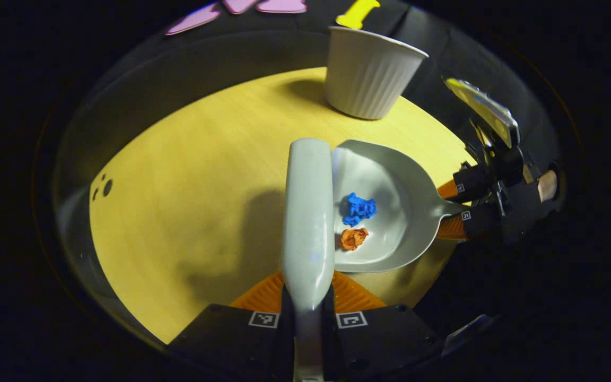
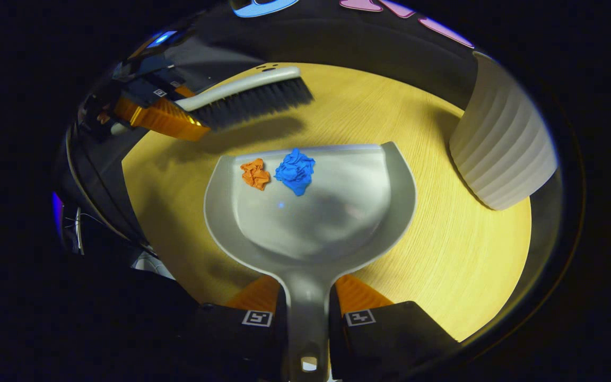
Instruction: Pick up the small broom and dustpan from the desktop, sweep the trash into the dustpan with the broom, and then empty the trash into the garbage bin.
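Two paper scraps, blue [image 2: 295, 171] and orange [image 2: 255, 173]: light, loose in dustpan [image 2: 337, 228]; right gripper [image 2: 308, 313] clamps its stiff handle; left gripper [image 1: 308, 313] clamps broom [image 1: 308, 212].

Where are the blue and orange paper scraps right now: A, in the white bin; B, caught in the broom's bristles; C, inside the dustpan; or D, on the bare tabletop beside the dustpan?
C: the blue scrap and the orange scrap both lie on the grey pan of the dustpan, near its front lip, while the broom is lifted off to the side and the white bin stands apart.
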Available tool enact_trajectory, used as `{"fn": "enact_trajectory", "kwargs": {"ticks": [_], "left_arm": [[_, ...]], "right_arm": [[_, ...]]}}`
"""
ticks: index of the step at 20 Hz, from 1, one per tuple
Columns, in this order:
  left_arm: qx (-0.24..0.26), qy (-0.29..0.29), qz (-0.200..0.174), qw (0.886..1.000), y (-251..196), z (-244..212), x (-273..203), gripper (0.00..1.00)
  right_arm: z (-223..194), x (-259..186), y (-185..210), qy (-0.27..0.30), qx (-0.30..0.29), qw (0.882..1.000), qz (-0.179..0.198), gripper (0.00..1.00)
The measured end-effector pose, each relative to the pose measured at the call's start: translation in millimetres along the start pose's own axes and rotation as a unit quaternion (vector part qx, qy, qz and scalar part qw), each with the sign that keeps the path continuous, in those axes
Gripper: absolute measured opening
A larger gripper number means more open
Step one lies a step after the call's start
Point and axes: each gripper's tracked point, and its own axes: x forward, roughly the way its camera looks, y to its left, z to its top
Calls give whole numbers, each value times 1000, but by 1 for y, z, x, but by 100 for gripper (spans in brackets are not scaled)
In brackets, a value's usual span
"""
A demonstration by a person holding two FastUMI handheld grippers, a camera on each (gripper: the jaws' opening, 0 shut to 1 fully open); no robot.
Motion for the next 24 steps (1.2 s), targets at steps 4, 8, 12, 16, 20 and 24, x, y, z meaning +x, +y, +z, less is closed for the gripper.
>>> {"fn": "enact_trajectory", "kwargs": {"ticks": [4, 8, 12, 16, 20, 24], "left_arm": [[-65, -25, 42, 997, 20, -45, -7, 25], [-117, -28, 57, 991, 41, -108, 22, 24], [-132, -27, 60, 989, 52, -166, 68, 25], [-140, -32, 47, 989, 41, -181, 76, 25], [-149, -38, 39, 987, 26, -191, 69, 25], [-148, -30, 35, 988, 31, -193, 57, 25]], "right_arm": [[1, -6, 3, -7, 14, 1000, -5, 39], [1, -14, 3, -14, 25, 999, -17, 35], [1, -22, 1, -14, 47, 998, -37, 39], [10, -26, -2, -17, 99, 993, -60, 39], [28, -34, -5, -44, 164, 981, -89, 35], [50, -38, -18, -90, 240, 961, -104, 35]]}}
